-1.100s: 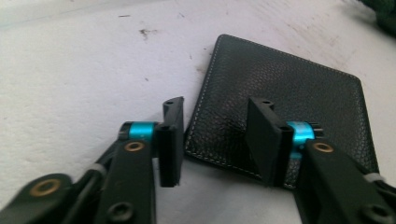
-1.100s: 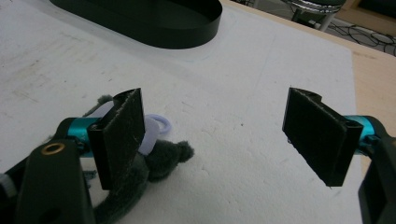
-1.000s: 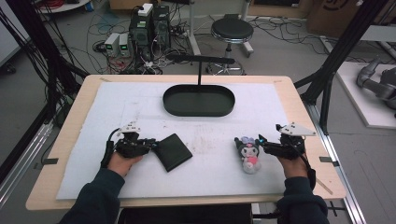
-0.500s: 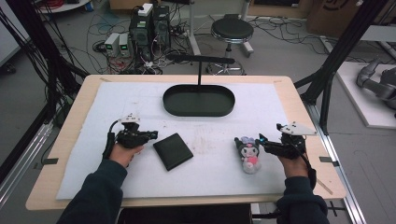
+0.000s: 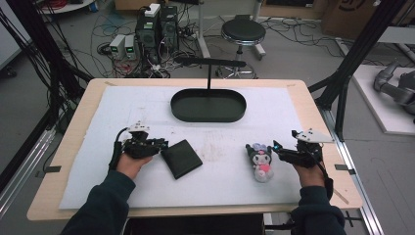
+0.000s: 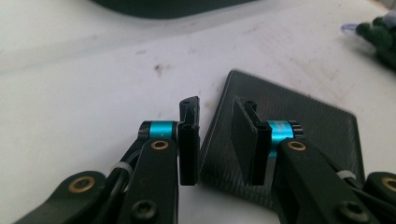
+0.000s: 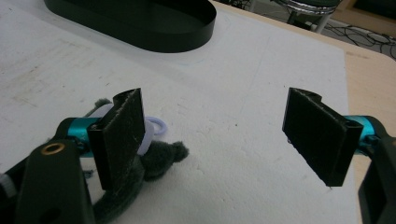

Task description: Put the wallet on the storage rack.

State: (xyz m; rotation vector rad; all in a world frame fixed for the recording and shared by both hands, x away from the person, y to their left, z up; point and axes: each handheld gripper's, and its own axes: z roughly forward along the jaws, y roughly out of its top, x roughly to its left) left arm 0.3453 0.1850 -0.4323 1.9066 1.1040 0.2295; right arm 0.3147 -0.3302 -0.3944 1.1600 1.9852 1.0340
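The left gripper (image 5: 159, 145) sits left of the middle in the high view. Its jaws have just been opening a little, with a small gap and nothing pinched. The flat black pad (image 5: 181, 158) lies just beside its tips. At the right, the right gripper (image 5: 277, 148) is spread wide, next to the plush toy (image 5: 260, 161). The black tray (image 5: 208, 105) sits higher up.
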